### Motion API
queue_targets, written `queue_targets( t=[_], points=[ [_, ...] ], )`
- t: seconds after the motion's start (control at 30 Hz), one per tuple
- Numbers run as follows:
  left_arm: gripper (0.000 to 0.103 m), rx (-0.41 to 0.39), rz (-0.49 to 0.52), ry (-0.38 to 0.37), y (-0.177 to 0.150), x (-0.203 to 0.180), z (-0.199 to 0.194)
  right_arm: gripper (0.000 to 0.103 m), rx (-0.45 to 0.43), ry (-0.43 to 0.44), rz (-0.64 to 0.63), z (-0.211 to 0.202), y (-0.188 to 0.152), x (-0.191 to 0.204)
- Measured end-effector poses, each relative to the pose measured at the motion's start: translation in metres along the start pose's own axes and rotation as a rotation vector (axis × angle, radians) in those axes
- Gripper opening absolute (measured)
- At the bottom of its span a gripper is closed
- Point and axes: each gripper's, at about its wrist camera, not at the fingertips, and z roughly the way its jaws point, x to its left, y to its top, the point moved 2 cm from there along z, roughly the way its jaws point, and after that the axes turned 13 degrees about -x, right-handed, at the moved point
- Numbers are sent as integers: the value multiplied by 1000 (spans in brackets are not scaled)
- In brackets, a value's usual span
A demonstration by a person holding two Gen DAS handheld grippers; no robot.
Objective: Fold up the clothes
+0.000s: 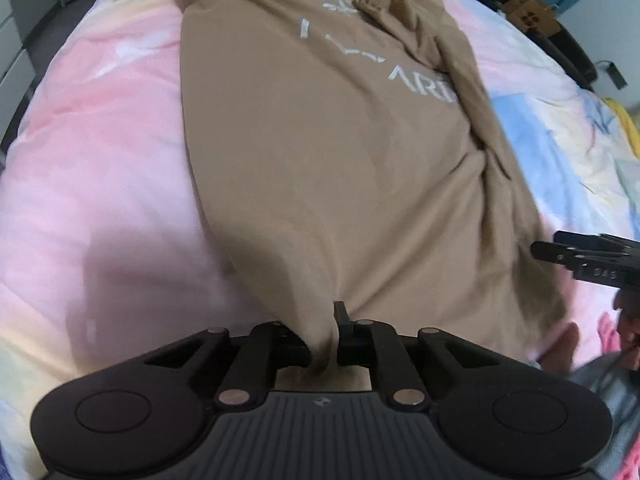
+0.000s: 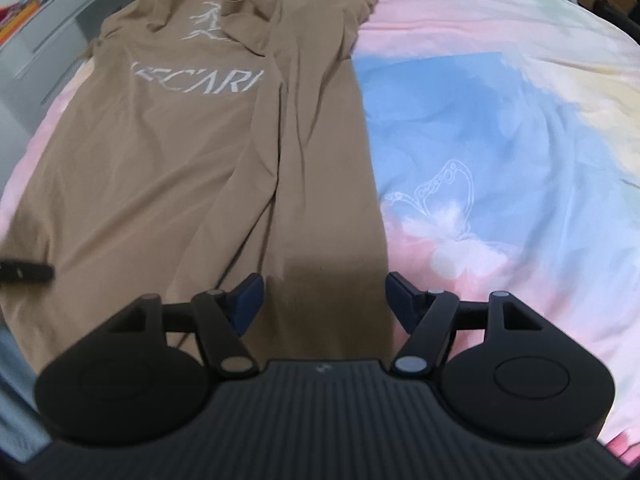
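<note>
A tan shirt (image 1: 320,152) lies lengthwise on a pastel bedspread (image 1: 100,160), collar end far from the cameras, its right side folded in over the body in long creases; the near hem is gathered into a bunch and pinched between the pressed-together fingers of the left gripper (image 1: 326,344). The right gripper (image 2: 324,300) hangs over the hem of the folded side with its blue-padded fingers (image 2: 248,300) spread wide, the cloth lying between them but not clamped. The right wrist view alone shows the print whole — a white running figure above pale slanted lettering that seems to read "LECCARE", though blur leaves the spelling unsure; the left wrist view catches only the letters "AR" at the fold's edge. The left wrist view alone shows the bunched hem rising into the jaws, and the right gripper's fingertips entering at its right edge; the right wrist view alone shows a white butterfly outline (image 2: 436,196) on the bedspread's blue patch, beside the shirt. A cardboard box (image 1: 532,16) stands beyond the bed's far corner.
</note>
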Motion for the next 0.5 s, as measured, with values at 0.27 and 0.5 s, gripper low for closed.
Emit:
queue_targets(
  t=[0.27,0.5],
  points=[
    [11,16,48,115,4,22,-24,69,47,102,-71,-1,-2,14],
    [46,-69,77,163,4,12,-36,29,171,-15,-173,35,-13,22]
  ],
)
